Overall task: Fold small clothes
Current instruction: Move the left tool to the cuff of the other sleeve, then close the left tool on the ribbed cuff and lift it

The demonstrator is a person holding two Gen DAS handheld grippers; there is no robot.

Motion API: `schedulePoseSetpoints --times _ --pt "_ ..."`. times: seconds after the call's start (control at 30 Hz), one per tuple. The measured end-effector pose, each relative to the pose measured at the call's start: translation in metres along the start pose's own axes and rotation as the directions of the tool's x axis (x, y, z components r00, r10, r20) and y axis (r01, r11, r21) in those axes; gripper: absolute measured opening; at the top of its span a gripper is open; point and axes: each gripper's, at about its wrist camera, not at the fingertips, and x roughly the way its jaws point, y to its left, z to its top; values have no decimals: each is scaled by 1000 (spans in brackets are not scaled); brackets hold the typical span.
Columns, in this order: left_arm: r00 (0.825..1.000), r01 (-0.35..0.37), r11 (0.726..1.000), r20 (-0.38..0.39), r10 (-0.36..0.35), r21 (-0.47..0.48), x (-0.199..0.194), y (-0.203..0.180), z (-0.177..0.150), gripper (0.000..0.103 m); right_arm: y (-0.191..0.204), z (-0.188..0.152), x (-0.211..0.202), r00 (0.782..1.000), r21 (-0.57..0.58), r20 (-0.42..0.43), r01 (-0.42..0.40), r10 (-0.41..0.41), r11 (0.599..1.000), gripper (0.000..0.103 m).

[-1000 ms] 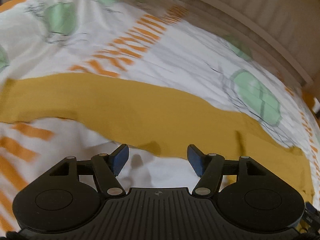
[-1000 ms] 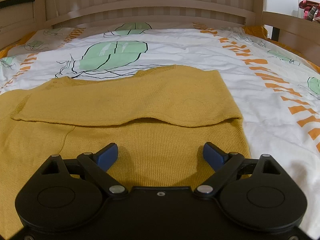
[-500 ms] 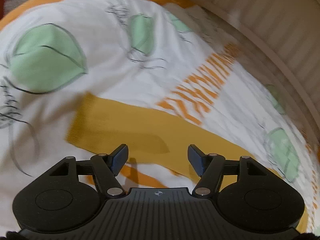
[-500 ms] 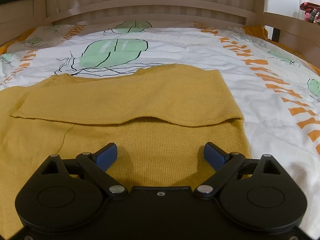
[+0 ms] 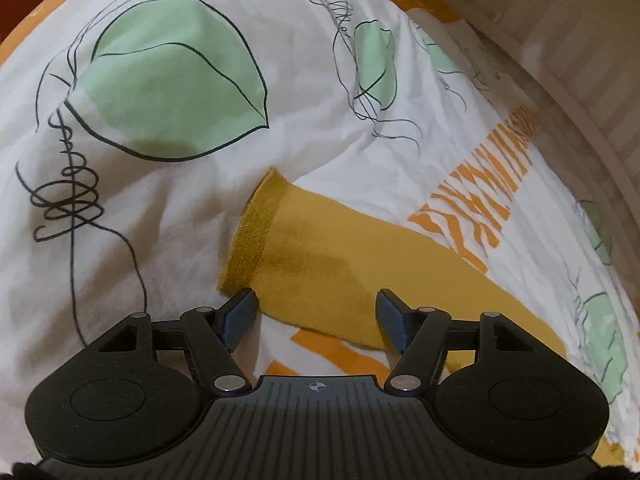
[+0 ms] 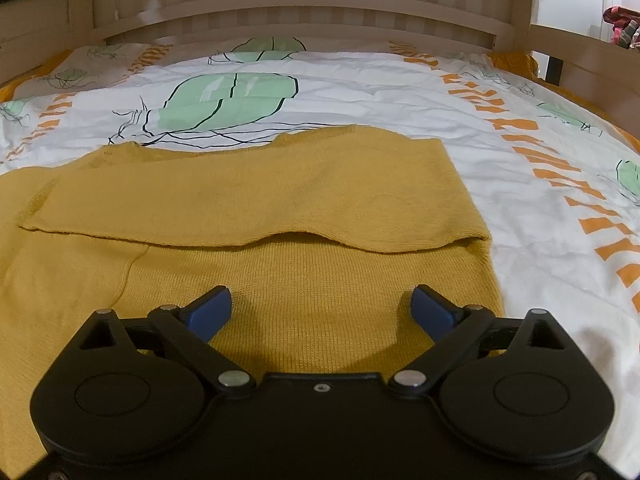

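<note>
A mustard knit sweater lies flat on the bed. In the left wrist view its sleeve (image 5: 344,264) stretches out to the right, with the ribbed cuff (image 5: 252,236) just ahead of my left gripper (image 5: 316,314). That gripper is open, its blue pads either side of the sleeve end and not pressing it. In the right wrist view the sweater body (image 6: 304,292) fills the foreground, with the other sleeve (image 6: 256,200) folded across it. My right gripper (image 6: 322,308) hovers open over the body with nothing held.
The bed carries a white duvet (image 5: 168,184) printed with green leaves and orange stripes. A wooden slatted headboard (image 6: 296,4) closes the far end, with side rails (image 6: 580,60) on the right. Bare duvet (image 6: 540,184) lies right of the sweater.
The left gripper has travelled along the sleeve toward its end and rolled, so the cuff now sits between its fingers. The right gripper has stayed put.
</note>
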Motion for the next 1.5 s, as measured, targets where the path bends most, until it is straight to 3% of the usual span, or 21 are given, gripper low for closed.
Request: schedulePoseSetpoints --times 0.17,0.47,0.67,1.0,1.03,1.1,1.13,1.23,1.37,1.5 --pt "1000 0 1000 0 0 -26 7 -1 4 66 0 0 0 1000 0 0 0 0 1000 97" --pt "999 40 997 -4 -40 -68 -15 9 -12 66 0 0 1 1000 0 -2 -4 4 1000 98" --pt "998 61 990 -1 -62 -129 3 13 -2 67 1 1 2 1000 -1 -3 -2 2 1000 98" --pt "996 81 990 54 -76 -115 17 7 4 67 1 1 2 1000 -5 -6 1 -1 1000 99" --pt "995 81 990 59 -75 -118 16 7 4 62 1 1 2 1000 -5 -6 1 -1 1000 99" --pt "996 70 991 54 -64 -112 18 7 5 31 1 1 2 1000 -5 -6 1 -1 1000 99" --pt "997 63 992 45 -58 -106 19 6 6 9 1 1 2 1000 -5 -6 1 -1 1000 99" --pt "995 96 989 37 -93 -113 17 4 7 6 1 1 2 1000 -5 -6 1 -1 1000 99" --pt "992 109 994 70 -107 -21 -2 -20 11 6 1 1 2 1000 -4 -6 -2 2 1000 99" --pt "980 169 984 93 -174 56 -31 -58 20 6 1 1 2 1000 0 -7 -10 10 1000 100"
